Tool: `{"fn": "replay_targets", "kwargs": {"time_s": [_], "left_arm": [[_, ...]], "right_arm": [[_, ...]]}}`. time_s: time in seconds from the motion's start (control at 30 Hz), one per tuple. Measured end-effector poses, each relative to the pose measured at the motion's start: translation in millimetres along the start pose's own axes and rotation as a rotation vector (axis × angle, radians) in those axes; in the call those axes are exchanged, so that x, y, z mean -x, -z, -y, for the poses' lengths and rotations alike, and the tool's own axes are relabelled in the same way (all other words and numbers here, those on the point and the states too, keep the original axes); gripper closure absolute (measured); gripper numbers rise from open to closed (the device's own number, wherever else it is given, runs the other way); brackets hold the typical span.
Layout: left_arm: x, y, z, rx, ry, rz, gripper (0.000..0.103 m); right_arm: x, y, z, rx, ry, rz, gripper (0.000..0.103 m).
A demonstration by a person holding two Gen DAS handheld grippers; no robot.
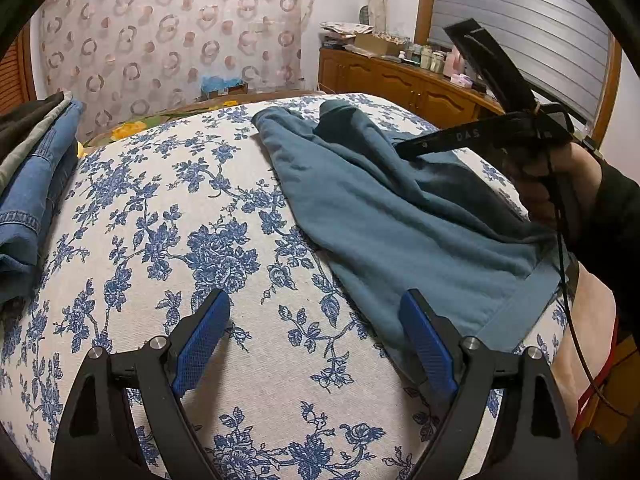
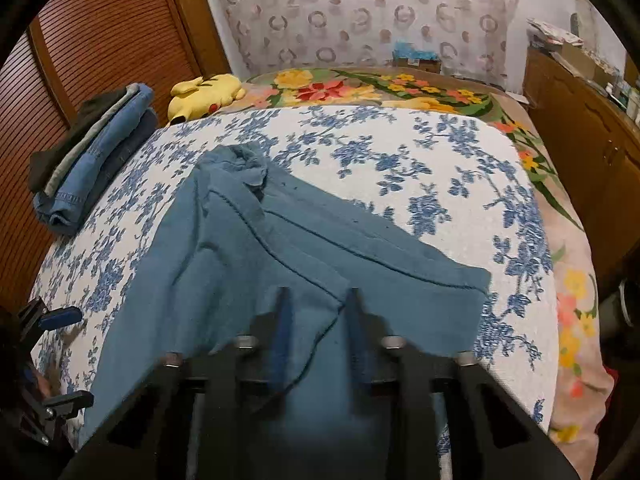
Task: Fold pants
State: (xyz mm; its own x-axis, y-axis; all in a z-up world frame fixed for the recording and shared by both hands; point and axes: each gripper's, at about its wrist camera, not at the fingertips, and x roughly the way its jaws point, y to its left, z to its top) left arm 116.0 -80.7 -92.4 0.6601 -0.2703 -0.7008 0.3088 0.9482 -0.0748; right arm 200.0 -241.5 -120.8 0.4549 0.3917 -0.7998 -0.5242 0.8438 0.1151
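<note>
Left wrist view: left gripper [image 1: 314, 340] jaws spread wide, nothing between them, hovering over the blue-floral bedspread [image 1: 160, 208]. Teal pants [image 1: 384, 216] lie rumpled on the bedspread to the right, waistband end nearest. The right gripper [image 1: 404, 149] comes in from the right, held by a hand [image 1: 560, 184], its tip low over the pants; can't tell its jaw state from here. Folded jeans stack [image 1: 28, 184] at the left edge.

Right wrist view: blurred. Right gripper [image 2: 320, 300] fingers stand a little apart over the pants [image 2: 248, 248], a fabric edge running between them; pads not visibly pinching it. Jeans stack [image 2: 88, 160] far left, yellow plush toy [image 2: 204, 94] beyond.
</note>
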Motion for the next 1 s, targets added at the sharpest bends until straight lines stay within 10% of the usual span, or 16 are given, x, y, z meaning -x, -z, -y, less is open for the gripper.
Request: {"fn": "replay_targets", "kwargs": {"time_s": [0.33,0.67,1.0], "left_arm": [[1,0,-2,0.006,-0.003,0.013,0.015],[3,2,-2,0.008,-0.004,0.016,0.015],[2,1,-2,0.008,-0.002,0.016,0.015]], "right_arm": [[44,-10,12,0.013,0.169,0.165,0.098],[24,-9,29,-0.023,0.336,0.094,0.098],[21,-12,26,-0.041,0.321,0.076,0.098]]}}
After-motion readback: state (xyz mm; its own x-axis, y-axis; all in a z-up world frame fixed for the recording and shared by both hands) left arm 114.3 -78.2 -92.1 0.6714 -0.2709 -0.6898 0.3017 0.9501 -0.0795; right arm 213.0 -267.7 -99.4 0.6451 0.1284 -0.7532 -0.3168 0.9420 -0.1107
